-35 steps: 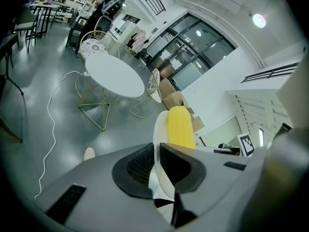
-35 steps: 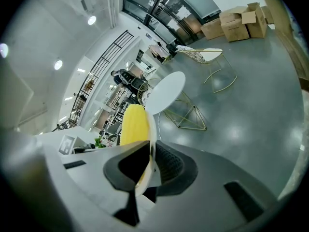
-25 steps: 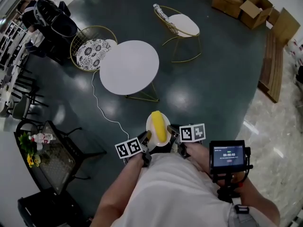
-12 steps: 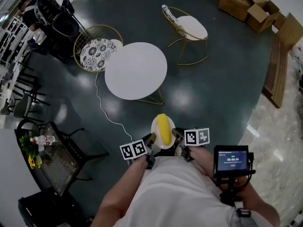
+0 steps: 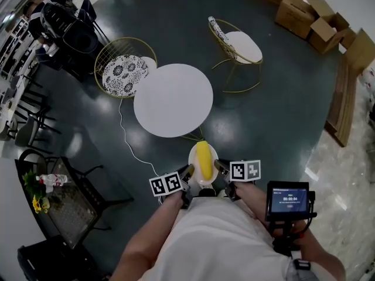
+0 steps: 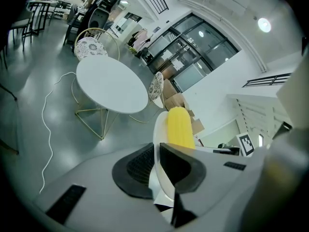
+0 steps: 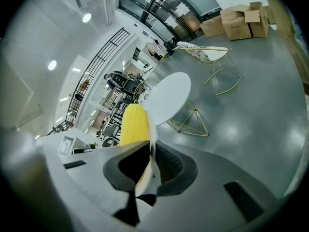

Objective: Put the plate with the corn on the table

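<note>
Left hand-held gripper (image 6: 155,158) and right hand-held gripper (image 7: 148,164) are each clamped on opposite rims of the plate (image 5: 192,160), with the corn (image 5: 203,158) lying on it. Plate is in the air over the floor, just short of the round white bench (image 5: 173,99). Step looks like carry; placing not begun. Next: take plate forward over the bench top, keep it level so corn doesn't roll, lower, open both. Gripper views show jaws pinching the rim edge-on. Only head view shows the gap to the bench and both chairs (image 5: 123,69) beyond.
</note>
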Demonstrator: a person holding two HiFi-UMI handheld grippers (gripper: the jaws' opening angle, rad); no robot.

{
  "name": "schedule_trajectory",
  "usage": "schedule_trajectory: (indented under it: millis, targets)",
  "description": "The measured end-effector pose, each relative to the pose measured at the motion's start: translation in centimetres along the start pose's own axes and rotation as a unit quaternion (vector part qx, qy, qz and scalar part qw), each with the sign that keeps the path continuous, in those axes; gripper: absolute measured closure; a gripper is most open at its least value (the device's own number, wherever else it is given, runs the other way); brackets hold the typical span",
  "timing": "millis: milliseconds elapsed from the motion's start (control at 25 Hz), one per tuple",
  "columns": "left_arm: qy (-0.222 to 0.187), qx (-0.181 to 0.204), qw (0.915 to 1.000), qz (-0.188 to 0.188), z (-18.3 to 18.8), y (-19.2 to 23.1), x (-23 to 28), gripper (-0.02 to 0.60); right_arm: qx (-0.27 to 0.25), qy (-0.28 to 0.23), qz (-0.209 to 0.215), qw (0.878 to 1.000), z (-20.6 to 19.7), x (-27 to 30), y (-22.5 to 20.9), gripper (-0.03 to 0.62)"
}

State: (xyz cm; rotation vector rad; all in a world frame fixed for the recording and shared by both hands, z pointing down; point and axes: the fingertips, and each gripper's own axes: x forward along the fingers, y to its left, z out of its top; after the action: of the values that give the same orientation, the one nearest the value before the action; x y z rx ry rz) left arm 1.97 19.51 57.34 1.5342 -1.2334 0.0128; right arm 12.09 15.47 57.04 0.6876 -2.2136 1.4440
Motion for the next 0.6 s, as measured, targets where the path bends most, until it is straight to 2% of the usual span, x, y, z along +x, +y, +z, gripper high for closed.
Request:
schedule_trajectory:
  millis: [400,600]
  targets:
    - [-0.005,-0.006,0.9999,-0.008,5.8,2.0,2.8,0.538,-0.013,0.004,-0.006,1.0,5.5,4.3,-0.5,0.549]
    - [-0.009,-0.004,0.9999,-0.006,11.1,4.1,2.7,0.538,-0.016,0.006,-0.008,1.0,9.2,8.2,1.2,0.549]
